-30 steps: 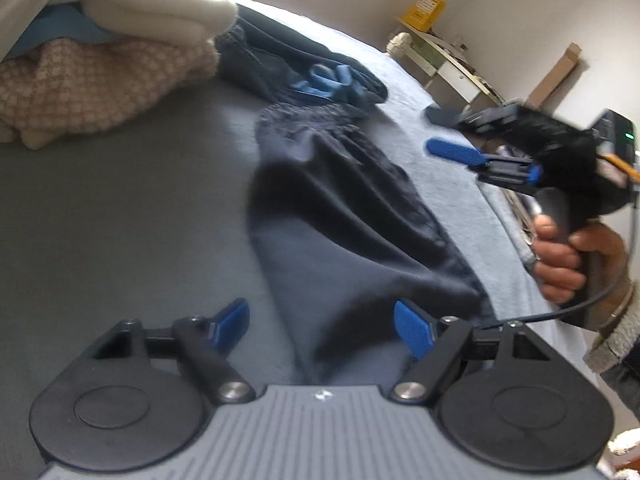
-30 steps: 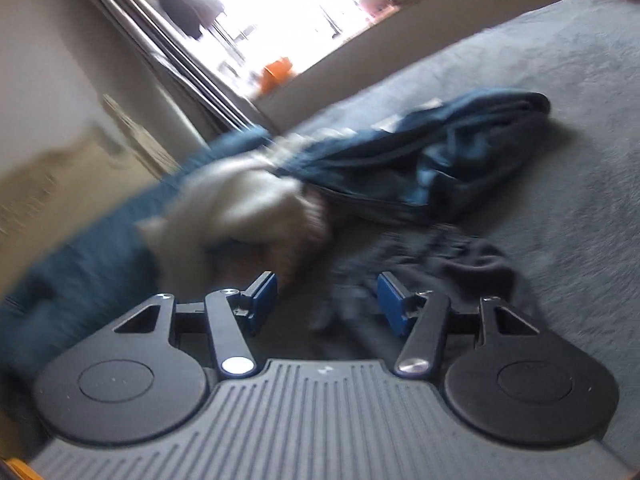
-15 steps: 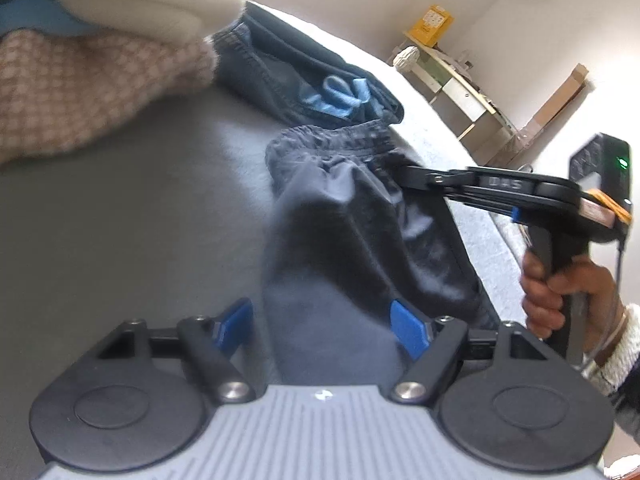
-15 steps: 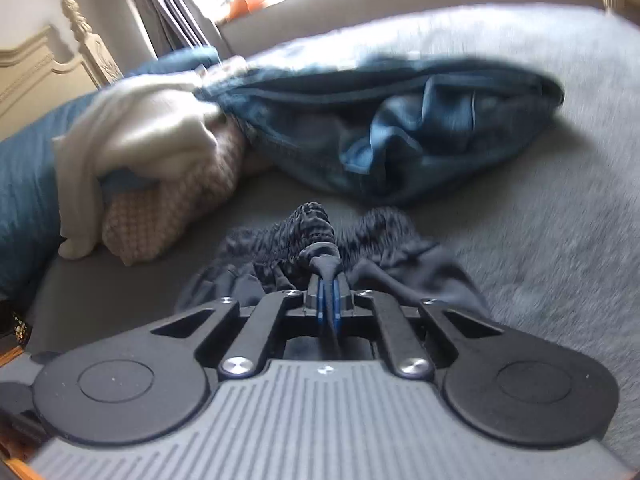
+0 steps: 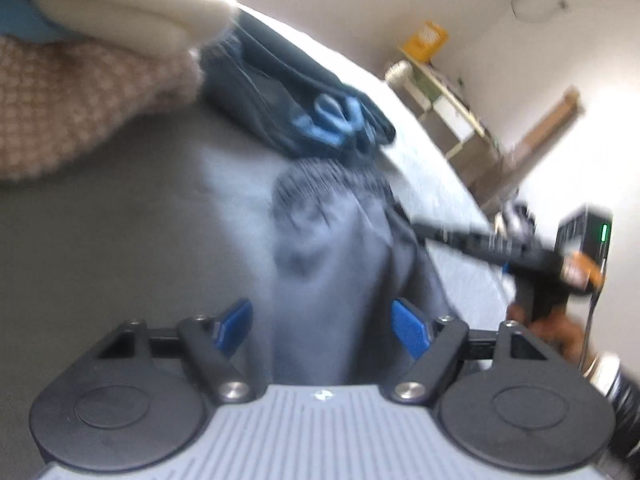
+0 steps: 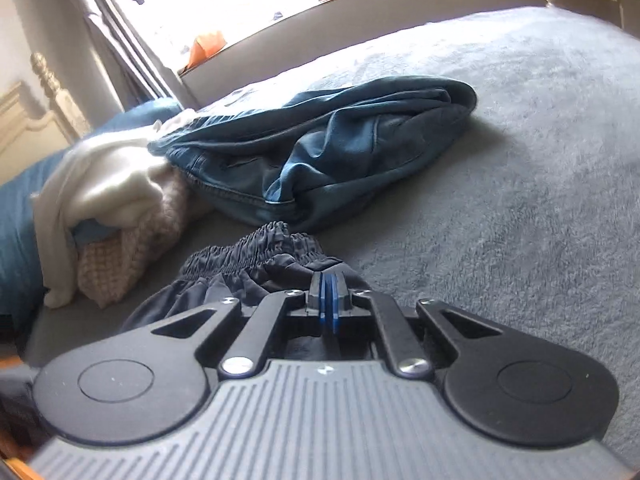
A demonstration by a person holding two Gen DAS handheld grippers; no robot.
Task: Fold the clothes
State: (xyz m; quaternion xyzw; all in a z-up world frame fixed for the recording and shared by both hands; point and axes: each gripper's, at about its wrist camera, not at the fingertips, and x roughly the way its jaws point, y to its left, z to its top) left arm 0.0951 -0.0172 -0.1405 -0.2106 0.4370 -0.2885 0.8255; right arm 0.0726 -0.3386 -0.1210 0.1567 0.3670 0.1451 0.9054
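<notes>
We see dark navy shorts (image 6: 248, 280) with a gathered elastic waistband lying rumpled on the grey bed, at lower centre of the right wrist frame. Their waistband edge is pinched and lifted slightly. Just behind them lie crumpled blue jeans (image 6: 320, 152).

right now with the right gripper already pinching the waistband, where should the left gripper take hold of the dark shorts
Probably the lower hem end of the dark shorts, where the cloth already runs between the open left gripper fingers. The garment lies stretched lengthwise from the gathered waistband, which the right gripper holds shut, so coming in low along the bed from the hem side would let both ends lift together.
</notes>
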